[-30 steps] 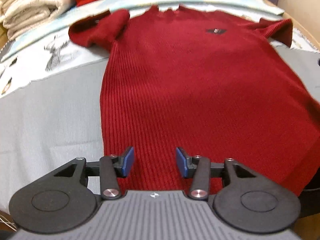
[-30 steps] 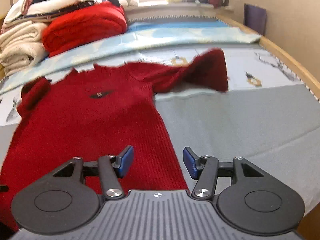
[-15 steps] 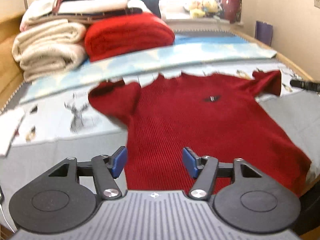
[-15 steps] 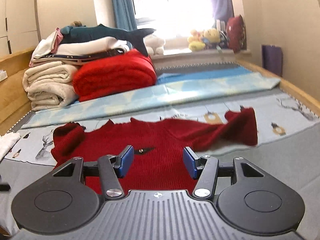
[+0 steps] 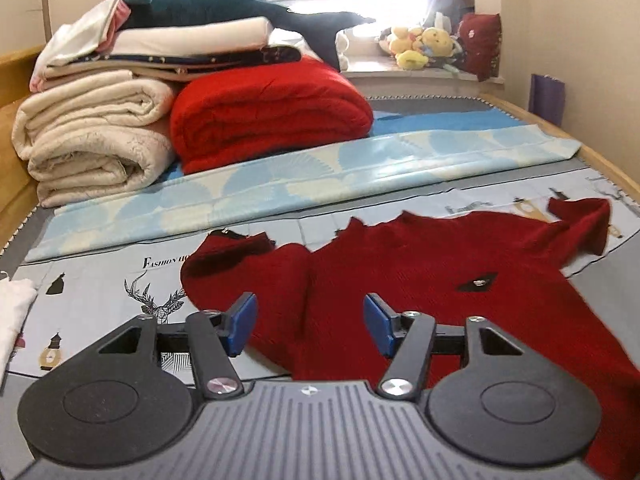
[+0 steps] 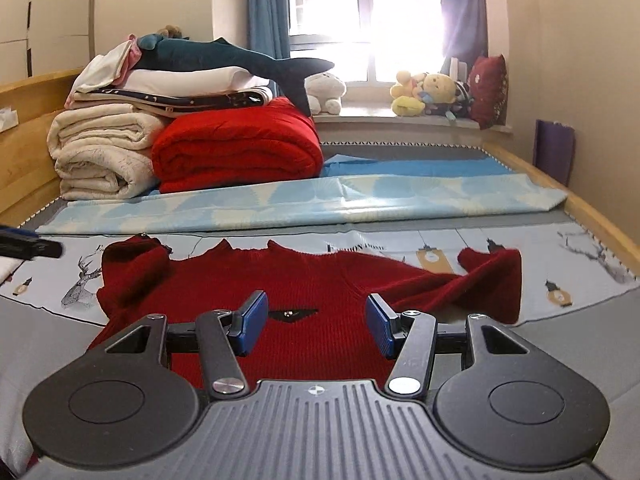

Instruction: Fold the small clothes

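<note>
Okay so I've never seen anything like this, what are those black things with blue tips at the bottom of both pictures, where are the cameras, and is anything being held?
Those are two hand-held grippers, one in each of a person's hands; no robot arm. Each carries a fisheye camera looking forward along its two fingers, so each picture shows its own gripper at the bottom. One picture comes from the left gripper, the other from the right gripper. Both have their blue pads apart and hold nothing. Ahead, a red knitted sweater lies spread on a bed's printed sheet, its sleeves bunched. Behind it sit folded blankets with a plush shark on top.
</note>
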{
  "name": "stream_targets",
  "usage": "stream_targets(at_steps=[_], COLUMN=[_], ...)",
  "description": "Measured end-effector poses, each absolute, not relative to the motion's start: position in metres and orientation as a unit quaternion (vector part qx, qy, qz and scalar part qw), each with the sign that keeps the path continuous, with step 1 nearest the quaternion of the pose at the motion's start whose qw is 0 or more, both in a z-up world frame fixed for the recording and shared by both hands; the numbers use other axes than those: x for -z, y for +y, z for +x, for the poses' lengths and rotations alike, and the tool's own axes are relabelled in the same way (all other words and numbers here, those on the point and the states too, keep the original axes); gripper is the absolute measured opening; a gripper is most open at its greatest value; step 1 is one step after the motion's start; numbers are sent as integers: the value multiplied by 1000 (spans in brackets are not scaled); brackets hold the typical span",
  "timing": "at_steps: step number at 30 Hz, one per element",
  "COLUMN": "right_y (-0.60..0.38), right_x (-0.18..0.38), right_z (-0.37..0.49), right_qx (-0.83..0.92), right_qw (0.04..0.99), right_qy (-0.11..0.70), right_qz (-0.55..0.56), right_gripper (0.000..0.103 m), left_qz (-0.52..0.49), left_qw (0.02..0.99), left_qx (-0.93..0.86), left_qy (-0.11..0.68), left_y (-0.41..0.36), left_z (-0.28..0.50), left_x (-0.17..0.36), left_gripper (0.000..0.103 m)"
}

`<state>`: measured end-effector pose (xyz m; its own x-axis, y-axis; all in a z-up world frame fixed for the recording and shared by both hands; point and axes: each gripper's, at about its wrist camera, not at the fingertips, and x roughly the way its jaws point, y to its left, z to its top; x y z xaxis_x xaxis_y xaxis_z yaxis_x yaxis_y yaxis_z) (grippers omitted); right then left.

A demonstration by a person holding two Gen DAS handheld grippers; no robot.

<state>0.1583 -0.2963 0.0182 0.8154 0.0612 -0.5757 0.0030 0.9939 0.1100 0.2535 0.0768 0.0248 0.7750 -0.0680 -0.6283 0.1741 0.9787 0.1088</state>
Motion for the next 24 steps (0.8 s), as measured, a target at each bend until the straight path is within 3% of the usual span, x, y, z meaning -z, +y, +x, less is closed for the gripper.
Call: stream_targets(at_steps=[1, 3, 8, 15, 18, 22, 24], right_y=[-294, -290, -273, -252, -248, -243, -240], right_x=[-20, -23, -30, -38, -27, 1, 5], right_z=[160, 167, 203, 291, 317, 338, 344], right_qx=[-17, -22, -49, -83, -94, -93, -103], right_qw=[952, 951, 950, 954, 955, 940, 936], right_qy=[303, 305, 308, 287, 280, 321, 328], right_qz=[49, 43, 11, 23, 42, 67, 78], right_gripper=[57, 57, 57, 57, 55, 30, 29], left_qz=[81, 86, 78, -19, -36, -31, -22], left_qw=[936, 926, 934, 921, 916, 922, 927], left_qx=[62, 50, 34, -39, -64, -66, -61], left_qy=[337, 365, 347, 387, 394, 380, 370], left_y=[81, 90, 114, 184, 204, 211, 209], left_z=[262, 281, 313, 357, 369, 385, 396], left_x=[-16, -3, 3, 32, 46, 58, 65], left_gripper=[54, 34, 28, 13, 12, 12, 12])
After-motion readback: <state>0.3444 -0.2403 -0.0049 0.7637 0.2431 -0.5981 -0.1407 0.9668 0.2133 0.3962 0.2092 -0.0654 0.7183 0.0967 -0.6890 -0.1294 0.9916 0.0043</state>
